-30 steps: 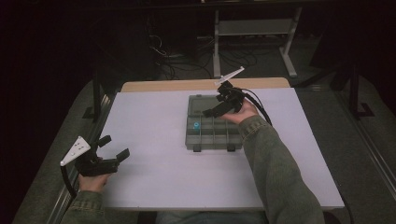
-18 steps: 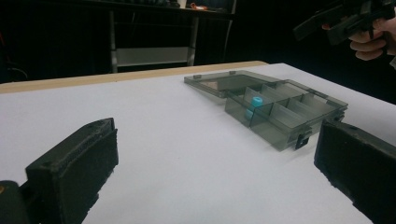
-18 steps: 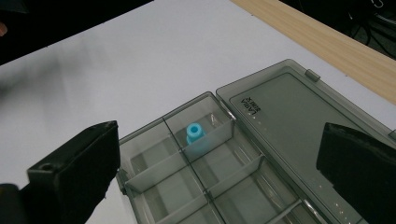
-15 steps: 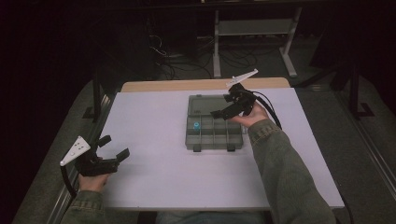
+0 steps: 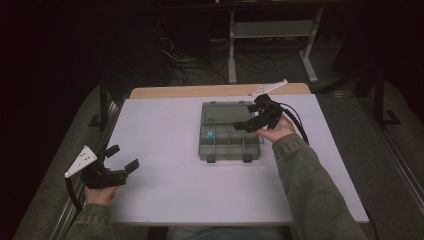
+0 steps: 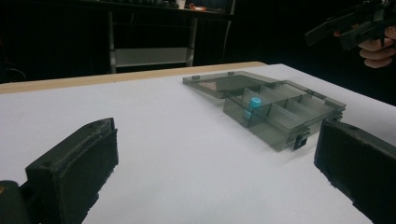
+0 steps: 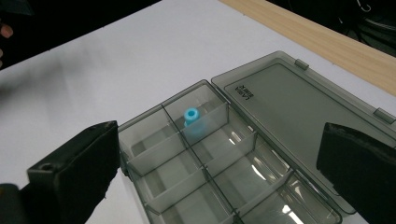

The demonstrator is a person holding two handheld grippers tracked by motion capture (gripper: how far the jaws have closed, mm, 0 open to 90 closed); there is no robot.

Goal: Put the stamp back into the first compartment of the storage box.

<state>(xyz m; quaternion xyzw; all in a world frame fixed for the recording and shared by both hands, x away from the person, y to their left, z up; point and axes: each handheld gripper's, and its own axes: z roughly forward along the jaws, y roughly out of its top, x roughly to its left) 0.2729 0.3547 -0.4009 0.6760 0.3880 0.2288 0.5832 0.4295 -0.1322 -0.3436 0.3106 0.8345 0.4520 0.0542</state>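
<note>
Left gripper (image 5: 121, 159) rests wide open and empty at the near table edge. Right gripper (image 5: 246, 124), jaws spread and empty, hovers over the smoky-grey translucent plastic compartment box (image 5: 229, 145). Recommend descending squarely onto the small blue cylindrical piece (image 5: 210, 134) in the far-left compartment, clear of dividers.

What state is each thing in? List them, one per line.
Organizer box: open, lid laid flat behind it.
Blue piece: upright in a far-row compartment.
Left gripper: open, holding nothing.
Right gripper: open, holding nothing, above the box.
</note>
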